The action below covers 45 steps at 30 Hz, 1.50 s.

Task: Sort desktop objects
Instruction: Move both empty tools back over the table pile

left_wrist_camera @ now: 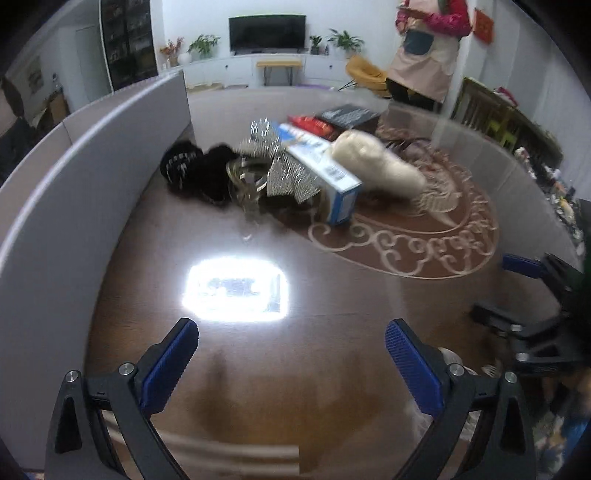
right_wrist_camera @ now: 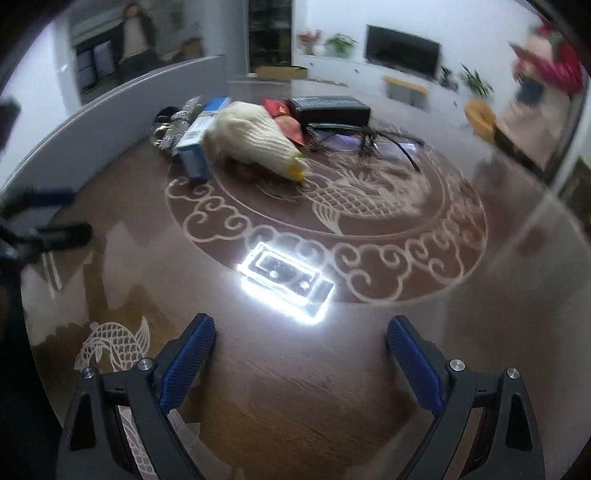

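Observation:
A pile of objects lies on the round brown table point(left_wrist_camera: 332, 350). It holds a cream knitted glove point(left_wrist_camera: 376, 162) point(right_wrist_camera: 251, 136), a blue-and-white box point(left_wrist_camera: 328, 173) point(right_wrist_camera: 195, 144), a silver sequinned item point(left_wrist_camera: 284, 158), black fuzzy items point(left_wrist_camera: 199, 170), a red packet point(right_wrist_camera: 284, 114), a black case point(right_wrist_camera: 328, 107) and glasses point(right_wrist_camera: 365, 140). My left gripper point(left_wrist_camera: 291, 347) hovers over bare tabletop near the front edge, open and empty. My right gripper point(right_wrist_camera: 301, 343) is also open and empty, well short of the pile. It shows at the right edge of the left wrist view as the right gripper point(left_wrist_camera: 535, 295).
A grey partition point(left_wrist_camera: 74, 177) curves around the table's left and back. A bright lamp reflection point(right_wrist_camera: 288, 282) glares on the glossy top. A person in an apron point(left_wrist_camera: 424, 48) stands behind the table at the right. A TV point(left_wrist_camera: 266, 33) and plants line the far wall.

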Each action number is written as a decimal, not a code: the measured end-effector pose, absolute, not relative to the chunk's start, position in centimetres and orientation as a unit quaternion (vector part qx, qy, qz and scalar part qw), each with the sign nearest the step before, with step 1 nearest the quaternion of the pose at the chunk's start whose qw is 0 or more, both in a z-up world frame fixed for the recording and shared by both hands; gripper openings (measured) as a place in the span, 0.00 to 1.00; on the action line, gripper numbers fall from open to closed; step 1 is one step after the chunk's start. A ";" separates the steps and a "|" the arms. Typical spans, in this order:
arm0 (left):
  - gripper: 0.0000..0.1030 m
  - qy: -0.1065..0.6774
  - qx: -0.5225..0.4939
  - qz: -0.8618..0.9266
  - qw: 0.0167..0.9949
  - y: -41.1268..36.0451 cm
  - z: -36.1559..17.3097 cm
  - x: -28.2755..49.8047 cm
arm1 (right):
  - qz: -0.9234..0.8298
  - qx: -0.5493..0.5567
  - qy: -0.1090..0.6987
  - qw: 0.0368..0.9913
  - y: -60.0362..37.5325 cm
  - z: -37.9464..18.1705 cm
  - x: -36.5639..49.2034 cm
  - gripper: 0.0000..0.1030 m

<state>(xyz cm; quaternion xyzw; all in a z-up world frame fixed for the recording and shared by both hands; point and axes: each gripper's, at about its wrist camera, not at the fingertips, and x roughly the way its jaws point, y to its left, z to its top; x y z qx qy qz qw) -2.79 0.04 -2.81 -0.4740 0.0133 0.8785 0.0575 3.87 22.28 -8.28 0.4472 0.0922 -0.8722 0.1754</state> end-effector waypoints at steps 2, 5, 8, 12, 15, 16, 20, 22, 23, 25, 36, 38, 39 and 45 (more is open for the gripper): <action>1.00 0.018 -0.473 0.879 0.048 0.4 -3.5 -3.4 | -0.877 0.444 0.085 0.163 22.2 -8.0 3.8 0.93; 1.00 0.020 -0.472 0.881 0.033 0.4 -4.1 -4.2 | -0.875 0.451 0.085 0.152 21.1 -7.9 3.4 1.00; 1.00 0.009 -0.478 0.878 0.019 -0.7 -4.9 -5.4 | -0.875 0.452 0.086 0.151 20.3 -8.5 2.5 1.00; 1.00 0.012 -0.471 0.882 0.018 -0.7 -5.3 -5.9 | -0.876 0.451 0.083 0.147 19.7 -8.7 1.9 1.00; 1.00 0.014 -0.471 0.882 0.026 -0.6 -5.5 -6.4 | -0.877 0.451 0.083 0.146 19.7 -8.8 1.8 1.00; 1.00 0.015 -0.471 0.882 0.030 -0.5 -5.6 -6.7 | -0.877 0.451 0.082 0.146 19.7 -8.8 1.8 1.00; 1.00 0.016 -0.470 0.882 0.033 -0.7 -5.3 -6.6 | -0.877 0.450 0.082 0.146 19.6 -8.9 1.8 1.00; 1.00 0.015 -0.470 0.882 0.034 -0.7 -5.2 -6.5 | -0.877 0.450 0.082 0.146 19.6 -8.9 1.7 1.00; 1.00 0.015 -0.470 0.882 0.034 -0.7 -5.2 -6.5 | -0.877 0.450 0.082 0.146 19.6 -8.9 1.8 1.00; 1.00 0.014 -0.470 0.882 0.033 -0.8 -5.2 -6.8 | -0.877 0.450 0.082 0.146 19.6 -8.9 1.7 1.00; 1.00 0.013 -0.469 0.883 0.031 -0.6 -5.2 -6.5 | -0.877 0.450 0.082 0.146 19.6 -9.0 1.7 1.00; 1.00 0.013 -0.468 0.883 0.030 -0.6 -5.2 -6.5 | -0.877 0.450 0.082 0.146 19.6 -9.0 1.7 1.00; 1.00 0.013 -0.468 0.883 0.030 -0.6 -5.2 -6.6 | -0.877 0.450 0.082 0.146 19.6 -9.0 1.7 1.00; 1.00 0.013 -0.468 0.883 0.030 -0.7 -5.2 -6.6 | -0.877 0.450 0.082 0.146 19.6 -9.1 1.6 1.00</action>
